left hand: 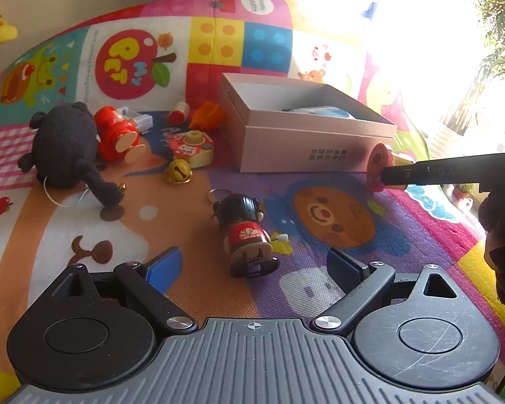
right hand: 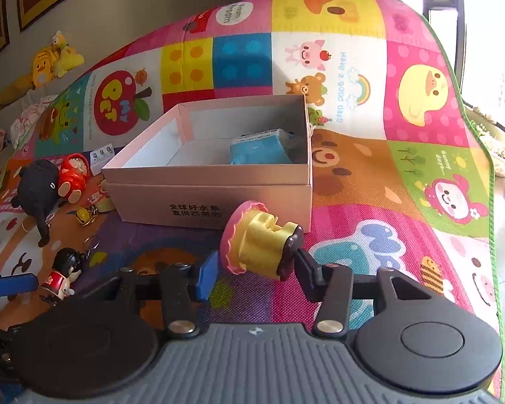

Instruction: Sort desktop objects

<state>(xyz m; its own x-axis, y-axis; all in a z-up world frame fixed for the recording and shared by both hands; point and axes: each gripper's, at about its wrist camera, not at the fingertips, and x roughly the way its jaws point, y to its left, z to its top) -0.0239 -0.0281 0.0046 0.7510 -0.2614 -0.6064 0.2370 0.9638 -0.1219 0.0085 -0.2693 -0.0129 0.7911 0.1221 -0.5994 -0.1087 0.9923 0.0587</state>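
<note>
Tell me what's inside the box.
A blue packet lies in the box at its far right corner. The near floor is hidden by the front wall.

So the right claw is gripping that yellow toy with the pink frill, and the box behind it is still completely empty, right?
Not quite. The right claw does grip the yellow toy with the pink frill, but the box is not empty: the right wrist view shows a light blue packet lying inside, toward its right wall.

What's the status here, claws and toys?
Left claw open over black-haired doll. Right claw shut on yellow-pink toy. Open box just ahead, path unblocked.
</note>
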